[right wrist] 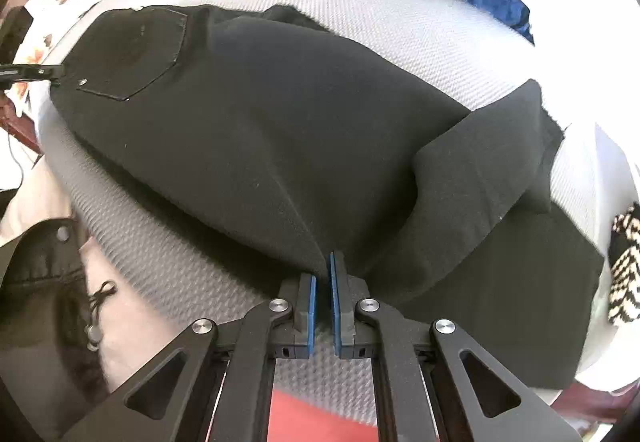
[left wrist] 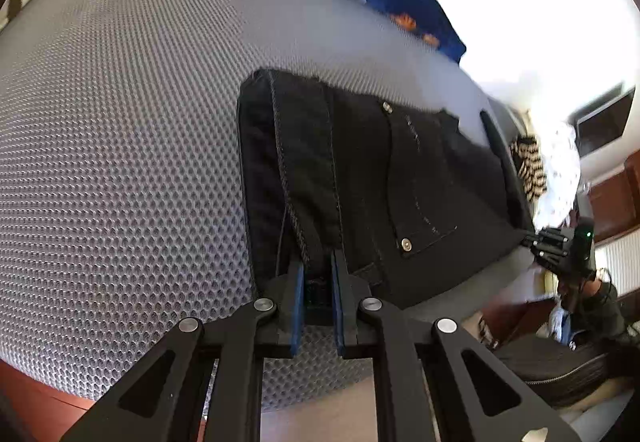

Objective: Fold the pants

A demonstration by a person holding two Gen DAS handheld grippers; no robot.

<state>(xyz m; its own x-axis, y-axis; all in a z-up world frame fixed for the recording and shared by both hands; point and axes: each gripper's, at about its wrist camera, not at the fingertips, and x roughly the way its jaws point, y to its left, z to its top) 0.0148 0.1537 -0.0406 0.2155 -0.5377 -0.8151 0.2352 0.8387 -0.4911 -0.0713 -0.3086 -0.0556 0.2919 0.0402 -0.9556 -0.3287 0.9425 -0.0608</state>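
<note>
We hold the black denim pants (right wrist: 256,129), lying on the grey honeycomb-mesh mattress (left wrist: 120,141), at two points so the cloth can be lifted and folded. Our left claw (left wrist: 318,274) pinches the thick stitched waistband, while our right claw (right wrist: 323,274) pinches a soft ridge of leg fabric.

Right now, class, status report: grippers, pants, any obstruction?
Left gripper shut on pants waistband. Right gripper shut on near edge. Nothing blocking.
</note>
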